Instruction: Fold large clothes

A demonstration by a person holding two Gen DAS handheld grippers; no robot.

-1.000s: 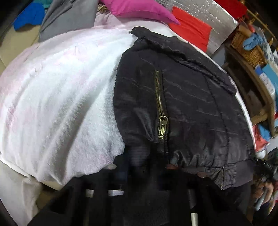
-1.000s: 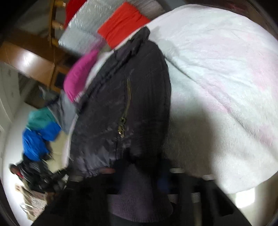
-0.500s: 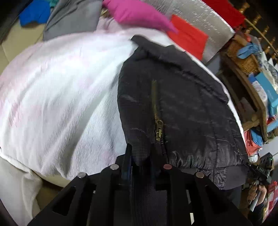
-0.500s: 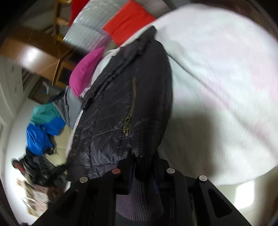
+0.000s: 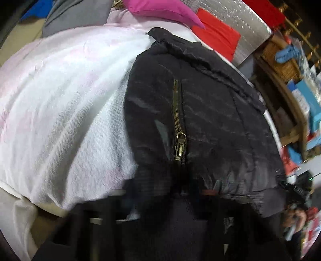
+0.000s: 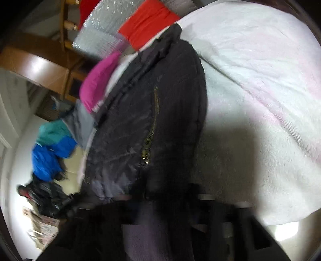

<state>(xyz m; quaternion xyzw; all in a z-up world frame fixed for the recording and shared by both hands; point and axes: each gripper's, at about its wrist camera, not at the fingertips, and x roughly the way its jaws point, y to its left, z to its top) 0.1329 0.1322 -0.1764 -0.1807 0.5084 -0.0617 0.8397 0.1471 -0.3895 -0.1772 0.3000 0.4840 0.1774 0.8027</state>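
Note:
A black quilted jacket (image 5: 210, 112) lies on a white and pink blanket (image 5: 60, 100), its collar far from me and its ribbed hem near me. A brass pocket zipper (image 5: 179, 128) runs down its front. My left gripper (image 5: 162, 192) is shut on the hem's left part, though blur hides the pads. In the right wrist view the same jacket (image 6: 140, 112) and zipper (image 6: 152, 124) lie left of the blanket (image 6: 260, 80). The jaws of my right gripper (image 6: 168, 197) are closing, with the ribbed hem between them.
Beyond the collar lie a magenta pillow (image 5: 160, 10), a red cloth (image 5: 218, 38) and a silver foil mat (image 5: 240, 18). A wooden shelf with a basket (image 5: 280, 60) stands at the right. Grey clothing (image 5: 76, 16) and a blue garment (image 6: 48, 158) lie off the blanket.
Both views shake a little and are blurred now. The jacket lies in the same place, and its hem stays between the fingers of both grippers.

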